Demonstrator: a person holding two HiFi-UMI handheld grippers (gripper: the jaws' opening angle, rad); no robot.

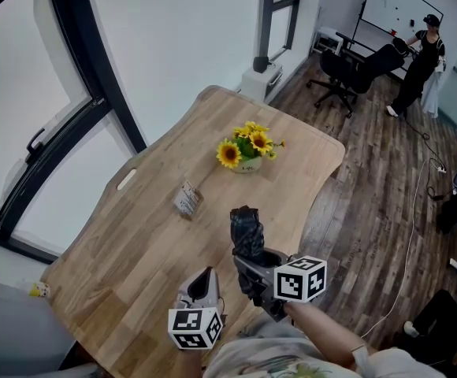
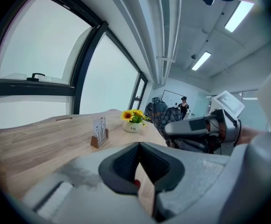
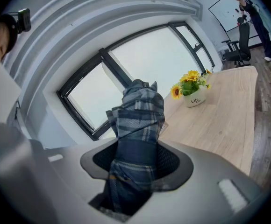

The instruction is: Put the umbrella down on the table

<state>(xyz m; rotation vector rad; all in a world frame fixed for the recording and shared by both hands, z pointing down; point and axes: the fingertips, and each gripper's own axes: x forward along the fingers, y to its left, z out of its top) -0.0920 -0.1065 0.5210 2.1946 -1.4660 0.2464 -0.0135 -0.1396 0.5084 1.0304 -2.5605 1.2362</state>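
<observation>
A folded dark plaid umbrella (image 1: 247, 228) stands upright over the near right part of the wooden table (image 1: 134, 242). My right gripper (image 1: 254, 262) is shut on its lower part. In the right gripper view the umbrella (image 3: 138, 120) fills the space between the pads of the right gripper (image 3: 138, 164), and its lower end is hidden. Whether it touches the table I cannot tell. My left gripper (image 1: 203, 283) hovers to the left of it, shut and holding nothing. The left gripper view has the left gripper (image 2: 139, 148) in front, with the umbrella (image 2: 158, 113) and the right gripper (image 2: 191, 127) to the right.
A white pot of sunflowers (image 1: 247, 152) stands at the far middle of the table, a small card holder (image 1: 187, 199) to its near left. The table's right edge (image 1: 315, 203) drops to a wood floor. Office chairs (image 1: 354, 73) and a person (image 1: 419, 61) are far off.
</observation>
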